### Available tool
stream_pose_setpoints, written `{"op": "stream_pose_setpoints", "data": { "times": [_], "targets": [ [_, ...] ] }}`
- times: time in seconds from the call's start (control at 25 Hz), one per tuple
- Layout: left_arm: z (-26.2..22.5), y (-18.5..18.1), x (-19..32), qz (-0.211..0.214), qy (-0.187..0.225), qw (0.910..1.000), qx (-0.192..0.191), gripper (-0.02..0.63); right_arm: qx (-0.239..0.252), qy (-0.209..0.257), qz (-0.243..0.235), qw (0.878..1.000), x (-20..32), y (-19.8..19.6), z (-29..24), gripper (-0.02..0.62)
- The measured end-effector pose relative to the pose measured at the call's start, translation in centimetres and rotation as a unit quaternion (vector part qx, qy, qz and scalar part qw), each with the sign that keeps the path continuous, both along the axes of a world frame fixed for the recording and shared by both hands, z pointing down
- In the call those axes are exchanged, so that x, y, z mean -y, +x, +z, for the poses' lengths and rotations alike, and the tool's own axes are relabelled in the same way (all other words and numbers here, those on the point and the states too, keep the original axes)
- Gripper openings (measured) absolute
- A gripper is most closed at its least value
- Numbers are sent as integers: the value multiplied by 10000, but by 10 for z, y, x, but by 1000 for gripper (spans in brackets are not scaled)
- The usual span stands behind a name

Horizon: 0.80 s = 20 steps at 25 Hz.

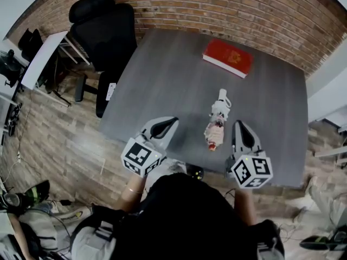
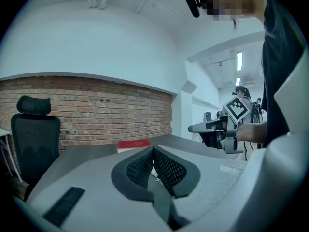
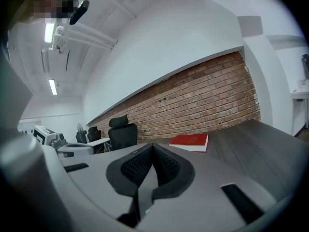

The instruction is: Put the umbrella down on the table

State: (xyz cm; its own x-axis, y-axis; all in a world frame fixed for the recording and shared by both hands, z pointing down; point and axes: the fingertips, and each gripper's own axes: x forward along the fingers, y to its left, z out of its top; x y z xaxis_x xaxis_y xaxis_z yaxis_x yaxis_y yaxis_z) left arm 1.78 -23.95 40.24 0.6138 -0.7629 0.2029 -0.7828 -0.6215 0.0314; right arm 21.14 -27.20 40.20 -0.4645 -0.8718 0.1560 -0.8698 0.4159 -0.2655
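Observation:
A folded umbrella [image 1: 217, 122], white with a red-patterned canopy, lies on the grey table [image 1: 162, 80], its handle end pointing away from me. My left gripper [image 1: 171, 122] hangs to the umbrella's left, above the table's near edge, apart from it. My right gripper [image 1: 239, 125] hangs just to the umbrella's right, also apart from it. In the left gripper view the pads [image 2: 166, 167] meet at the tips with nothing held. In the right gripper view the pads [image 3: 164, 166] are pressed together and hold nothing. The umbrella is hidden from the right gripper view.
A red book [image 1: 227, 57] lies at the table's far right side, also showing as the red book [image 3: 190, 140] ahead of the right gripper. A black office chair [image 1: 103, 28] stands at the table's far left corner. A brick wall [image 1: 227, 4] runs behind.

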Motion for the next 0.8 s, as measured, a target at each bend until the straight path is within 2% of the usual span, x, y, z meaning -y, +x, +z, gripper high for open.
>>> {"op": "stream_pose_setpoints", "data": {
  "times": [0.8],
  "targets": [
    [-2, 12, -23, -25, 175, 9998, 40, -3, 133, -74, -96, 9998, -20, 8, 6, -3]
  ]
}}
